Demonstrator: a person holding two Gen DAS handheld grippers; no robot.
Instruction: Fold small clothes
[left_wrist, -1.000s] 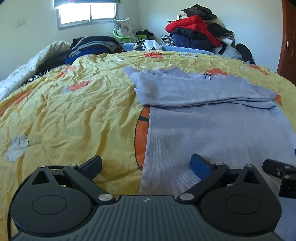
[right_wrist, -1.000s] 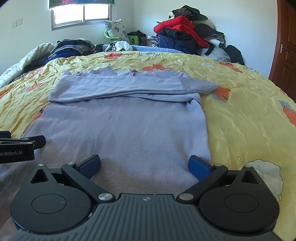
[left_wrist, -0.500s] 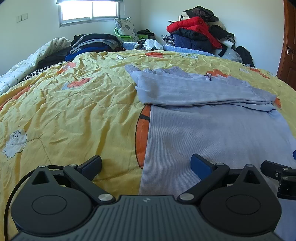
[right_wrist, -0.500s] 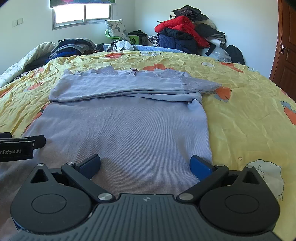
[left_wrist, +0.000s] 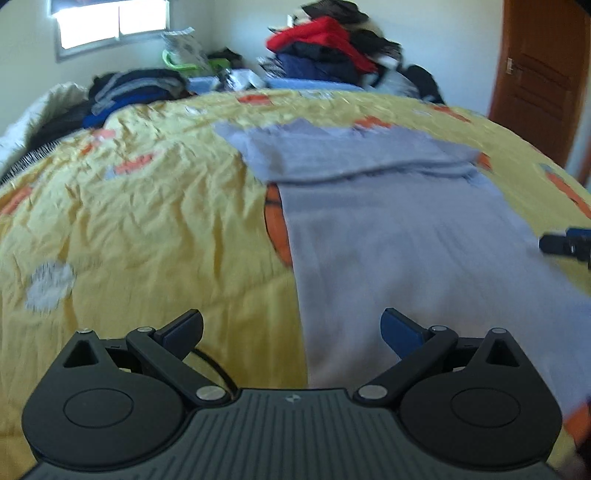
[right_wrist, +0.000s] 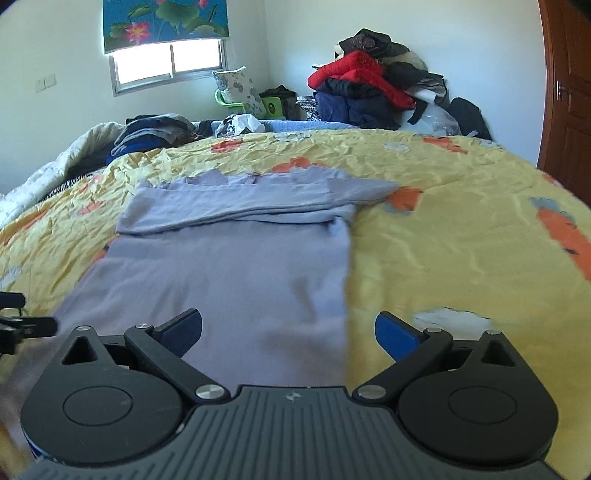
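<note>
The lilac garment lies flat on the yellow bedspread, its sleeves folded across the top. At its left edge the left gripper has its fingers wide apart, holding nothing; at its right edge the right gripper is the same.

The garment lies flat on the bed, its far end folded over itself, with heaps of clothes behind the bed against the wall.
</note>
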